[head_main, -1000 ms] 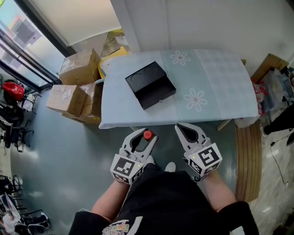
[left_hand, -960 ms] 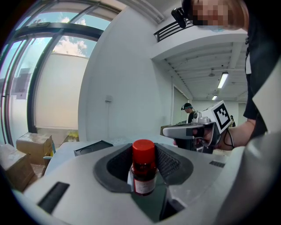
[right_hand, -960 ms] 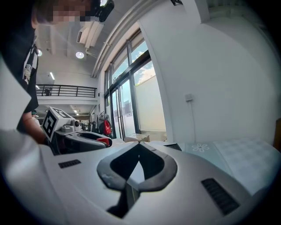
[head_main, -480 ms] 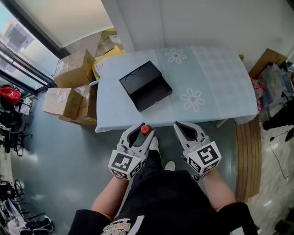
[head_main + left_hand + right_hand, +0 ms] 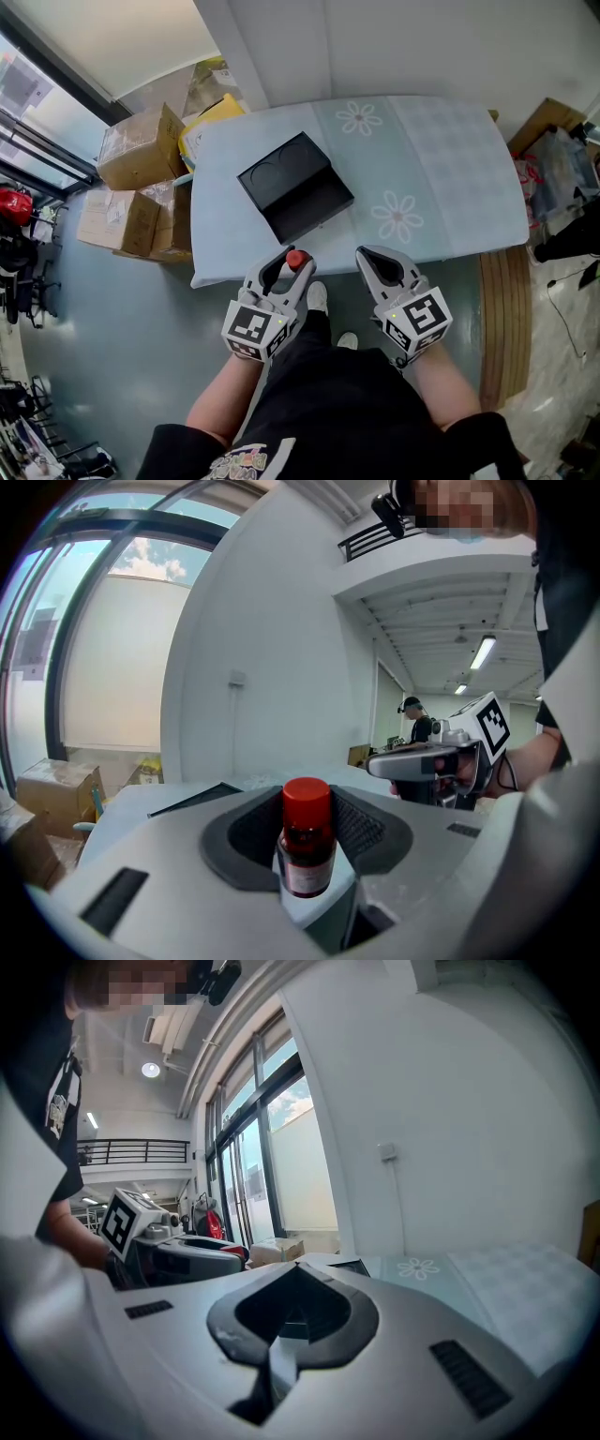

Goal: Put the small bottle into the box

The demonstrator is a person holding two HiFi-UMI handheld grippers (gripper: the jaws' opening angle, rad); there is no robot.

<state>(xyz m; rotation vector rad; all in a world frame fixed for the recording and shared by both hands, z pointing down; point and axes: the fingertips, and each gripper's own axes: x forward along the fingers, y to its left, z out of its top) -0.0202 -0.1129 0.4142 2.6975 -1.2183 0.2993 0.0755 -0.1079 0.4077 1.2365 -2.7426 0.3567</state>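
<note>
A small dark bottle with a red cap stands upright between the jaws of my left gripper, which is shut on it just short of the table's near edge. In the left gripper view the bottle fills the middle, clamped at its lower body. My right gripper is beside it, shut and with nothing in it; its jaw tips meet in the right gripper view. The open black box lies on the pale blue table, left of centre, beyond the left gripper.
Cardboard boxes are stacked on the floor left of the table. Bags and clutter sit at the right. A wooden strip runs along the floor on the right. A white wall stands behind the table.
Both grippers have come closer to the table's near edge, the left still holding the bottle. The table and box sit nearer in the head view.
</note>
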